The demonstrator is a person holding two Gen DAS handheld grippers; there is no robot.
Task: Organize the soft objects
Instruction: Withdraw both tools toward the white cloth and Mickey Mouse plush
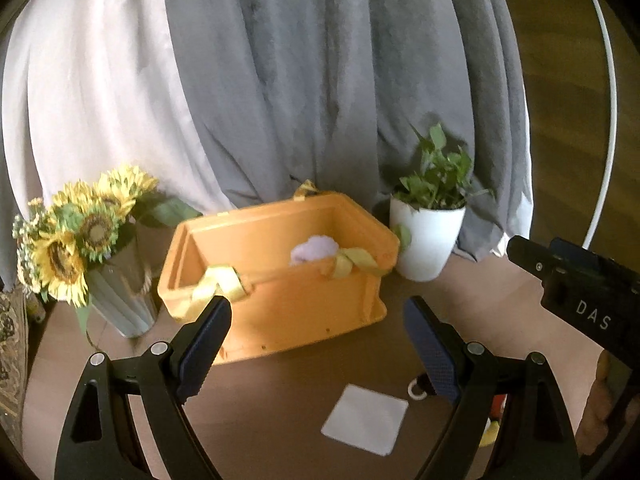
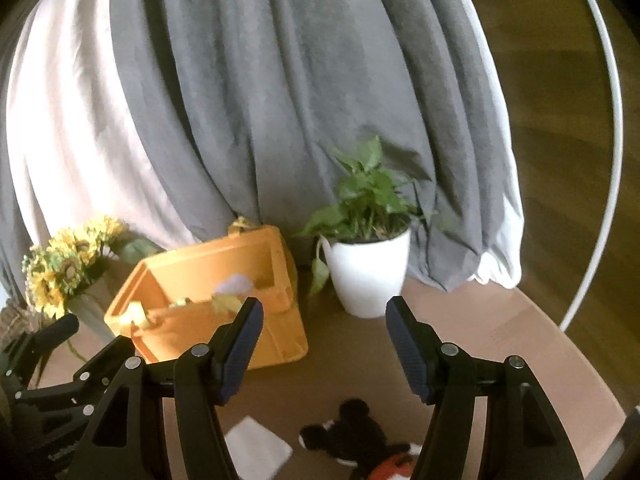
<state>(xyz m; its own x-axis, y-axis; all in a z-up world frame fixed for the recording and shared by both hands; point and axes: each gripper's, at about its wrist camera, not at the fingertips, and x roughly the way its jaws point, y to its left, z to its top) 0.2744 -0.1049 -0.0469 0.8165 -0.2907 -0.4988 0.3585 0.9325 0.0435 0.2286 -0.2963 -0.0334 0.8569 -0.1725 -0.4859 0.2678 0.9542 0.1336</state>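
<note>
Orange bin (image 1: 280, 280): on table (image 1: 260, 420), holds lilac soft item (image 1: 316, 250). Flanked by sunflower vase (image 1: 120, 296), potted plant (image 2: 366, 276). Plush mouse (image 2: 352, 436) beside white square (image 1: 364, 420), near table edge. Left gripper (image 1: 316, 344), right gripper (image 2: 324, 344): jaws apart, empty

From your left wrist view, the crate (image 1: 280, 280) stands at centre on the table (image 1: 260, 420), with a soft bundle (image 1: 314, 250) inside it toward its right end. At its nine o'clock you have the vase of sunflowers (image 1: 80, 240), just beside it; at its three o'clock the potted plant (image 1: 430, 220), also near. Behind all three hangs the curtain (image 1: 300, 80). At six o'clock from the crate a flat square pad (image 1: 366, 420) lies on the table. In your right wrist view a plush toy (image 2: 352, 436) lies at the pad's three o'clock.
</note>
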